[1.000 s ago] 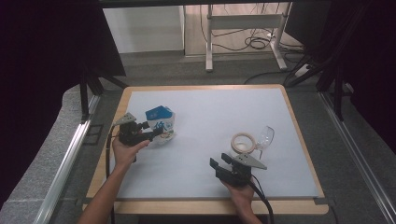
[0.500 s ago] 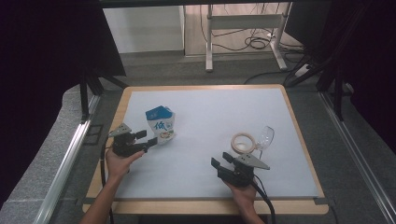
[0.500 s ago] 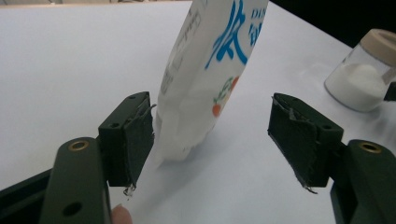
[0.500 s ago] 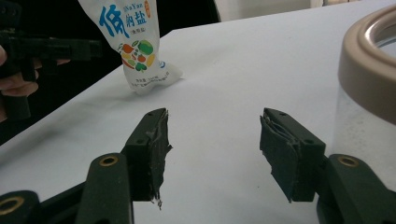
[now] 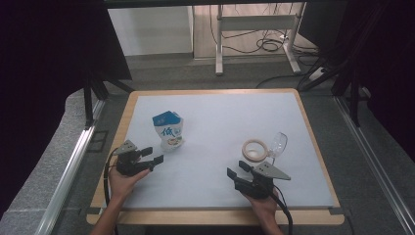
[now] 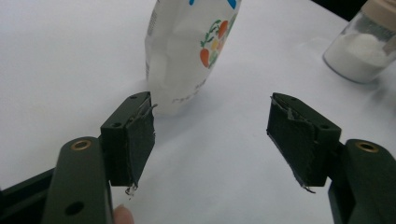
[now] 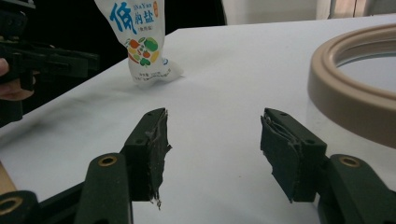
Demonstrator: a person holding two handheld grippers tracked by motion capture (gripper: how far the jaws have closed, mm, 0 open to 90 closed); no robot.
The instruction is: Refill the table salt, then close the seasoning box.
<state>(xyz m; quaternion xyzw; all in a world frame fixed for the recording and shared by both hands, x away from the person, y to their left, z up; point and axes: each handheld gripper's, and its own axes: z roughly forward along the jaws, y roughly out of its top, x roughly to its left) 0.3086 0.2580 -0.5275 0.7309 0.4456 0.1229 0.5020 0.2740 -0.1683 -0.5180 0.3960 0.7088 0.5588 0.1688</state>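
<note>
A blue and white bag (image 5: 169, 129) with printed vegetables stands upright on the white table (image 5: 220, 112), left of centre. My left gripper (image 5: 152, 155) lies just near and left of it, open, with bare tabletop between its pads. In the left gripper view the bag (image 6: 191, 46) rises just beyond the open left gripper (image 6: 212, 116). My right gripper (image 5: 237, 169) rests near the front edge, also open and empty. Looking along the right gripper (image 7: 212, 135), the bag (image 7: 142, 35) stands far off beside the left gripper (image 7: 46, 60).
A tan ring (image 5: 255, 150) with a clear glass piece (image 5: 278, 144) beside it sits just beyond the right gripper; the ring (image 7: 355, 93) looms close at right. A glass jar of white powder (image 6: 362, 51) shows far off. A wooden rim (image 5: 215, 214) frames the table.
My left gripper has drawn back from the bag toward the near edge and sunk a little. The bag, which was at the gripper, now stands free and upright. The right hand has kept still.
</note>
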